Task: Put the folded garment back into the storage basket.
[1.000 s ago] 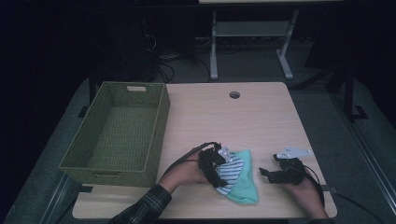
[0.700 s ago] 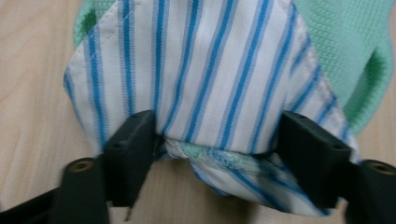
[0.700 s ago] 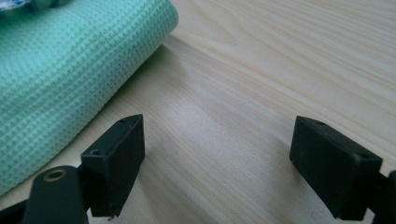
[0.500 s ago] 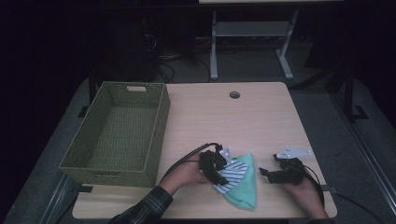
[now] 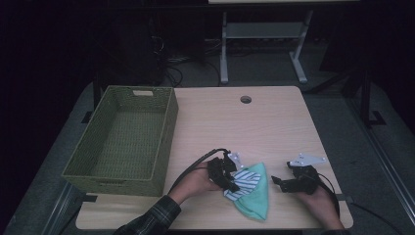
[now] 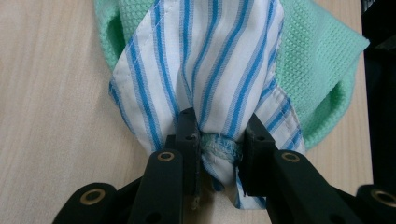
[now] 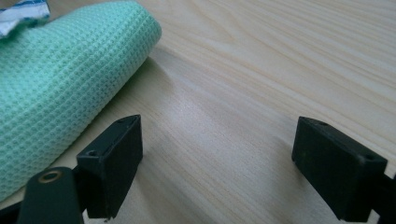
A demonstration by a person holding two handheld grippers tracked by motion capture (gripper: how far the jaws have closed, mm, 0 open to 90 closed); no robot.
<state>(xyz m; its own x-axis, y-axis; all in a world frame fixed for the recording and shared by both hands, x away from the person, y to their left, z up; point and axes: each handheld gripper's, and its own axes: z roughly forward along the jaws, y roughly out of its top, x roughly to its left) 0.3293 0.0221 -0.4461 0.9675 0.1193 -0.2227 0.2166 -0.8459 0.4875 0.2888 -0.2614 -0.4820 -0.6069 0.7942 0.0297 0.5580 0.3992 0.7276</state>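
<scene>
Your left tool point(image 6: 218, 140) has just been closing and now pinches the striped cloth point(image 6: 205, 60), which lies on the green waffle towel point(image 5: 257, 198), right of the wicker basket point(image 5: 122, 142). Your right tool point(image 7: 217, 161) rests open on the tabletop point(image 5: 244, 127) beside the towel.

You have two grippers in hand: one left gripper point(image 5: 234, 177) and one right gripper point(image 5: 278, 182). On the tabletop point(image 5: 254, 132) you can count two cloths, one blue-striped white cloth point(image 6: 205, 60) and one mint-green waffle-weave cloth point(image 5: 258, 198). There is one woven green basket point(image 5: 125, 142). The tabletop has one round cable hole point(image 5: 245, 99).
</scene>
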